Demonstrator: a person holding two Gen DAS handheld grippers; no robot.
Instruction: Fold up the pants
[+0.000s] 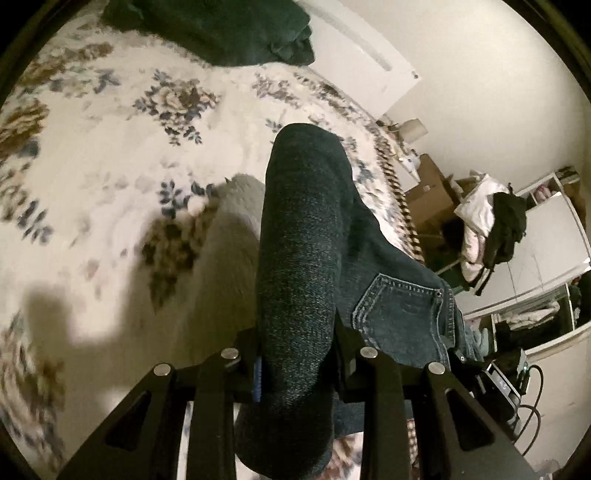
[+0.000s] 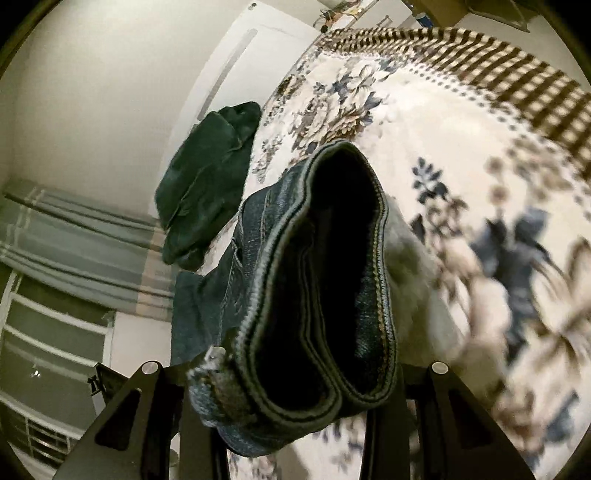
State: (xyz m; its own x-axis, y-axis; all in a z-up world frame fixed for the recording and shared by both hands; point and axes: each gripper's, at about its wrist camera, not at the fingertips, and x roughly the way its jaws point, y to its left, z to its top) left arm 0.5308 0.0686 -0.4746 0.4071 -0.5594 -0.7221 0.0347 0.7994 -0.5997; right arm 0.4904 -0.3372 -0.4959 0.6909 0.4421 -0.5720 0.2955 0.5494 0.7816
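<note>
Dark blue jeans (image 1: 306, 236) hang folded in the air above a floral bedspread (image 1: 110, 155). In the left wrist view my left gripper (image 1: 297, 347) is shut on a thick folded roll of the denim, with a stitched back pocket (image 1: 399, 306) to its right. In the right wrist view my right gripper (image 2: 314, 373) is shut on the other end of the jeans (image 2: 325, 258), where stacked hems and seams bulge between its jaws. The fingertips of both grippers are buried in cloth.
A dark green garment (image 1: 229, 29) (image 2: 207, 177) lies at the far side of the bed (image 2: 480, 155) by a white wall. Cardboard boxes (image 1: 428, 192), a clothes pile (image 1: 491, 221) and white shelving (image 1: 546, 236) stand beyond the bed's checked edge. A window (image 2: 44, 354) is at left.
</note>
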